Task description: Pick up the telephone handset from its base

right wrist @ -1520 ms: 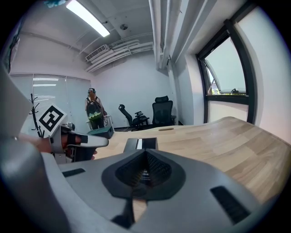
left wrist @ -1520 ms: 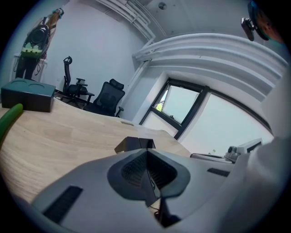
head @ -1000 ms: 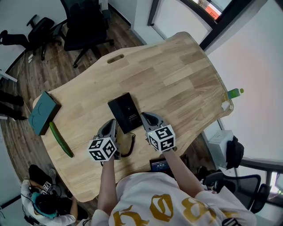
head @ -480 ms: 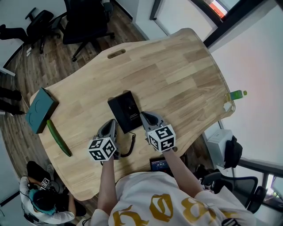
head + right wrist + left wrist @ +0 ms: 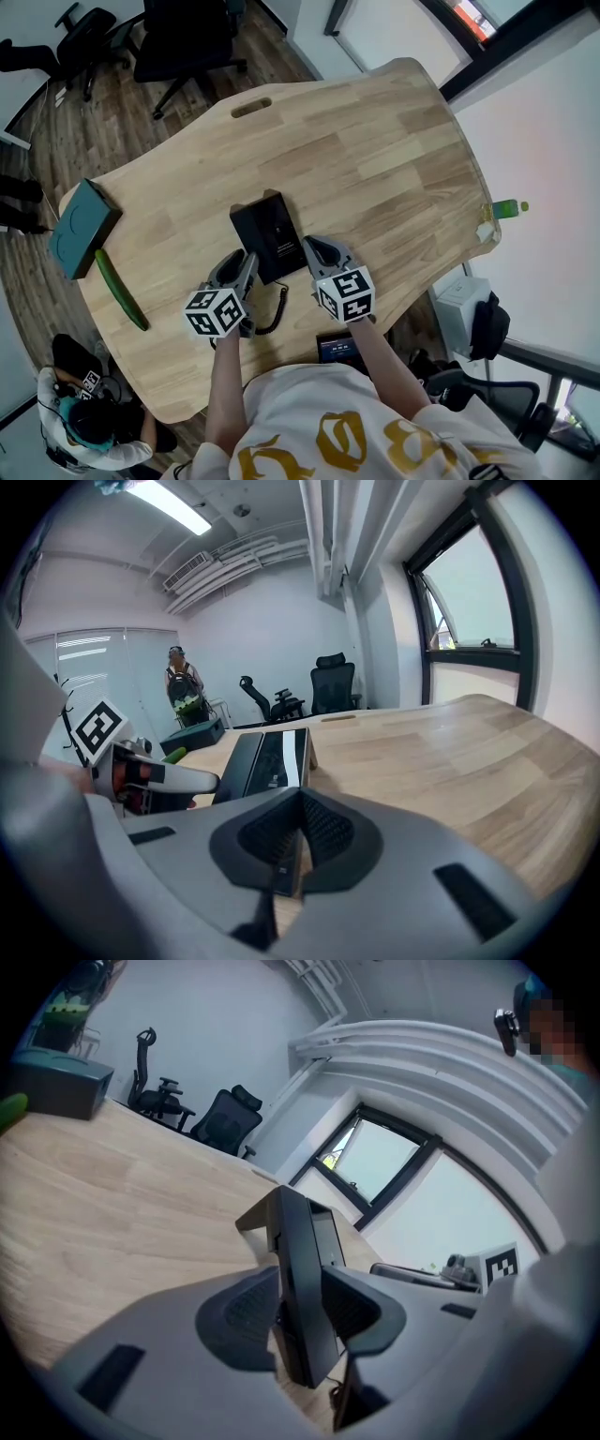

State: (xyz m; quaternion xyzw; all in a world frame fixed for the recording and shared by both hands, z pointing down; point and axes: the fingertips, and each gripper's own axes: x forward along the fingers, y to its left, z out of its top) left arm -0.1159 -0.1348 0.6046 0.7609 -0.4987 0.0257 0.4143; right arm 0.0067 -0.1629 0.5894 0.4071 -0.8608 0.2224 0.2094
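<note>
Left gripper (image 5: 302,1283): jaws just opening, now apart, straddling the black handset (image 5: 305,1241), which lies on its base (image 5: 272,230) on the table (image 5: 375,141).
Right gripper (image 5: 300,799): jaws together at the base's right edge.
Right gripper view only: ceiling light (image 5: 169,506).

Head camera: high over pale wooden table (image 5: 375,141), facing steeply down; most of top in frame, floor round it. Camera on left gripper (image 5: 246,262): low behind own jaws, facing across tabletop toward window (image 5: 375,1162), black desk telephone (image 5: 305,1269) very near, mid-frame. Camera on right gripper (image 5: 315,247): equally low, facing black office chairs (image 5: 328,691). All 3 share telephone, table, rectangular teal box (image 5: 82,228), chairs.
</note>
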